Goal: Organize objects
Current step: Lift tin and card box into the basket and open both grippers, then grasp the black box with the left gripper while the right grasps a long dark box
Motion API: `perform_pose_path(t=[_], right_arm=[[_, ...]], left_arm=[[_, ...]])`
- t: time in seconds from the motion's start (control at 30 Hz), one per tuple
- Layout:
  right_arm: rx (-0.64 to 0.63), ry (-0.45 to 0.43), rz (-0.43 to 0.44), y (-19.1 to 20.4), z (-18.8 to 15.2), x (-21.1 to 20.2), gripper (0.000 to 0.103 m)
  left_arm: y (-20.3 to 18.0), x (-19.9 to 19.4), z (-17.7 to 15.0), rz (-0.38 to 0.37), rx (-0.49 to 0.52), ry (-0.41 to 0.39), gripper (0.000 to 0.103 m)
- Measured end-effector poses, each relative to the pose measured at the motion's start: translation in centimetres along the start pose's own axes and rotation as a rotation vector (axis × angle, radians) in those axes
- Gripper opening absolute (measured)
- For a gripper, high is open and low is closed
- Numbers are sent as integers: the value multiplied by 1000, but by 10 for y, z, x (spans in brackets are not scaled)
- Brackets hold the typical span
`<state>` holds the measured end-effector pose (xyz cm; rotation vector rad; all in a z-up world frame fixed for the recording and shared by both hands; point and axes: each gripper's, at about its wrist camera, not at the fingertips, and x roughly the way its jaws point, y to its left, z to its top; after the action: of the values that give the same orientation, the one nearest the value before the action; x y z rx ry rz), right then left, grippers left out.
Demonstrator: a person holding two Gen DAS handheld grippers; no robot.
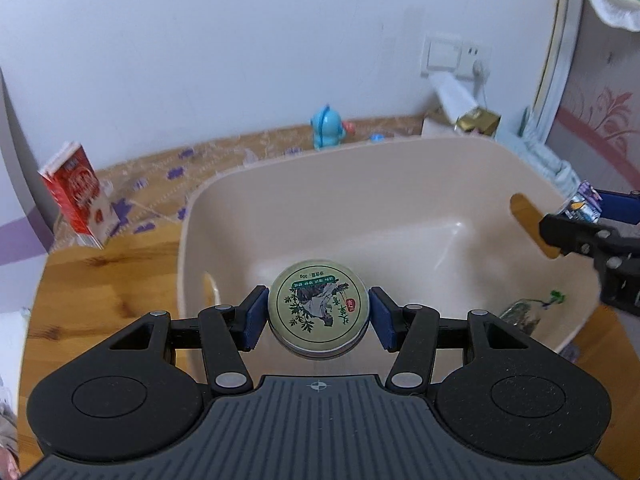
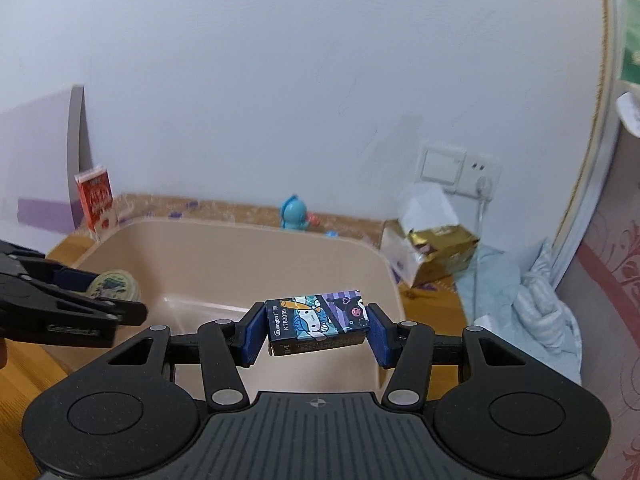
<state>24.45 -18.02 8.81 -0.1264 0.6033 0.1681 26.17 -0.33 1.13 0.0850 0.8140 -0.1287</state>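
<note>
Two loads: one per hand, both held over the basin (image 1: 400, 168).
Left tongs (image 1: 318, 314): clamped on the round tin (image 1: 318, 309), blue pads (image 1: 256, 318) pressing opposite points of the rim, lid facing up.
Tin position: in the air above the near-left part of the basin, just inside its near wall; seen again at the left of the right wrist view (image 2: 114, 283).
Tin handling: likely stiff metal, light, smooth and curved on the side, so prone to rolling out of the pads; best held across the full width, as now, and kept level.
Right tongs (image 2: 318, 330): clamped on the small cartoon box (image 2: 318, 324) by its two short ends.
Box position: in the air over the near-right edge of the basin, printed face up, tilted slightly.
Box handling: probably thin card, light and crushable; flat ends give a sure hold, gentle squeeze enough.
Basin: beige, sitting on the wooden tabletop (image 1: 104, 280); a flat wooden stick (image 1: 532, 224) and something clear with a green mark (image 1: 528, 312) at the right side, too blurred to name.
Elsewhere: red carton (image 1: 80, 194) standing left of the basin, blue toy (image 1: 326, 126) near the wall, gold packet (image 2: 440, 246) to the right.
Risk: dropping the tin from height could dent it or bounce it out.
</note>
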Motion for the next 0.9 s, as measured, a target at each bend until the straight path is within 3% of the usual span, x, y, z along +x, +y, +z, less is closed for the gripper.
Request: perform_pose_path(t=[0.2, 0.27, 0.37, 0.4, 0.47, 0.5, 0.9], right_arm=[[-31, 93, 8, 8, -11, 32, 51], [-37, 117, 12, 8, -13, 37, 59], [-44, 128, 5, 9, -18, 39, 61], [-41, 126, 3, 9, -18, 36, 64], [-26, 110, 1, 5, -19, 28, 73], [-21, 102, -1, 4, -19, 24, 80], [-35, 40, -54, -16, -33, -44, 97]], left_arm=[[-12, 15, -3, 21, 54, 39, 56], [-11, 17, -3, 13, 40, 58, 56], [-11, 13, -3, 11, 35, 52, 60], [-12, 10, -3, 14, 34, 45, 65], [-13, 1, -2, 34, 33, 18, 84], [-14, -4, -2, 44, 33, 0, 85], [-20, -59, -30, 37, 7, -45, 89]])
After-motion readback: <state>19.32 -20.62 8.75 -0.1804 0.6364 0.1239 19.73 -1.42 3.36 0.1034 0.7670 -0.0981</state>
